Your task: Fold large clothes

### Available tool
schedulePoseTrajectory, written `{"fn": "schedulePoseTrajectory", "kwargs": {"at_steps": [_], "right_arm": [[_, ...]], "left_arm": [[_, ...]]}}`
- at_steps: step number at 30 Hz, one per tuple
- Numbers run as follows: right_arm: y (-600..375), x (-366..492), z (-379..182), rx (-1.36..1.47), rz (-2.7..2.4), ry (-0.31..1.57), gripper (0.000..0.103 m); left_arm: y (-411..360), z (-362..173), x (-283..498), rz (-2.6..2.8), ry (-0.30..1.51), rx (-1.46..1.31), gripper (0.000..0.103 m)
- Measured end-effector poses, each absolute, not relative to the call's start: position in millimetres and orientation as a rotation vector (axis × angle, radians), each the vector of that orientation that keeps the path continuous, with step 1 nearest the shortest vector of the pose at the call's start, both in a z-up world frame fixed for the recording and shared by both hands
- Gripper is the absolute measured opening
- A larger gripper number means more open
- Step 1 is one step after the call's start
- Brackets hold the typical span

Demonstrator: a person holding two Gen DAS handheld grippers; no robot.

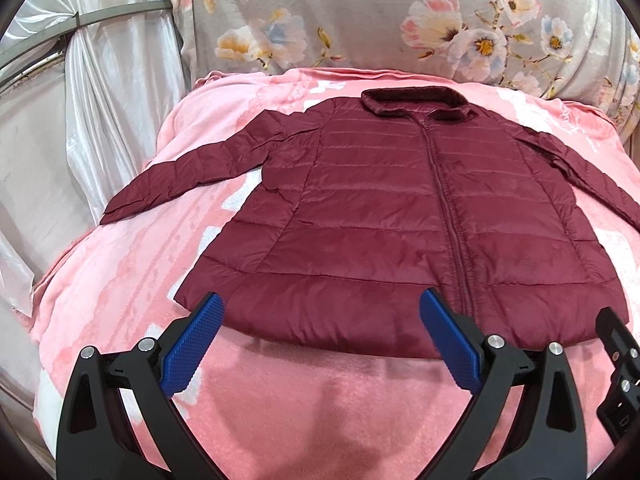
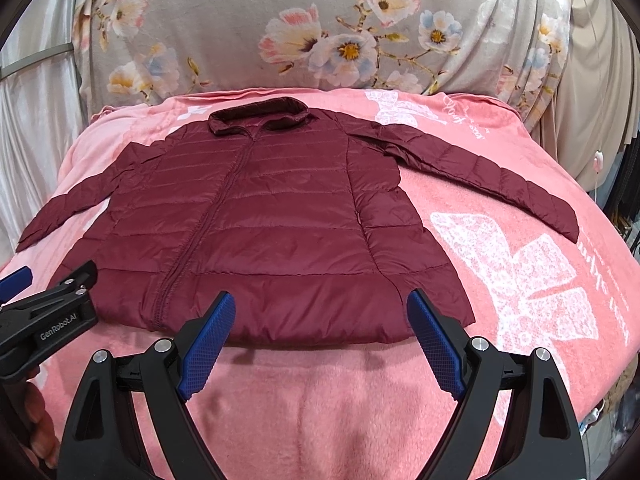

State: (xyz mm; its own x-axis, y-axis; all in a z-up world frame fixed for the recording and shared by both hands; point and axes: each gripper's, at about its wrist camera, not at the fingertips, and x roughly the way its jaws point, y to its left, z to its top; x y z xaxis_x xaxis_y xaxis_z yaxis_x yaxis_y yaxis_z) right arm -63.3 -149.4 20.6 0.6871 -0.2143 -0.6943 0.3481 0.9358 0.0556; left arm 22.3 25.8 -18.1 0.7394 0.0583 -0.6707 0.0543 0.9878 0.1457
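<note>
Right now both of your tongs are spread wide and hold nothing: the left tongs (image 1: 320, 310) hover just short of the hem left of the zip, and the right tongs (image 2: 320, 308) sit likewise at the hem right of it. Just beyond them the maroon puffer jacket (image 2: 260, 216) lies flat and zipped, front up, on the pink blanket (image 2: 520, 264) covering the bed, hem nearest you and collar farthest. For a clean first fold, I would judge it best to start with a sleeve: pinch it near the cuff, through the whole padded thickness, since the shell looks slippery, and lay it across the chest without dragging the body. The left sleeve (image 1: 176, 180) and the right sleeve (image 2: 488, 176) each run outward, well apart from either pair of tongs. Behind the collar stands a floral-covered headboard (image 2: 320, 32).
</note>
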Motion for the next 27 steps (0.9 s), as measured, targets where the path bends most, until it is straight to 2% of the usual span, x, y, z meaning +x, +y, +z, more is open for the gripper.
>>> {"fn": "schedulePoseTrajectory", "kwargs": {"at_steps": [15, 19, 27], "right_arm": [[-186.0, -38.3, 14.0, 0.224, -0.288, 0.759, 0.085], [-269.0, -39.4, 10.1, 0.335, -0.428, 0.728, 0.085], [-487.8, -73.8, -40.7, 0.835, -0.731, 0.606, 0.085]], "left_arm": [[22.8, -21.0, 49.6, 0.028, 0.783, 0.169, 0.096], [21.1, -18.8, 62.9, -0.006, 0.810, 0.135, 0.098], [0.1, -28.4, 93.2, -0.040, 0.845, 0.110, 0.098]]}}
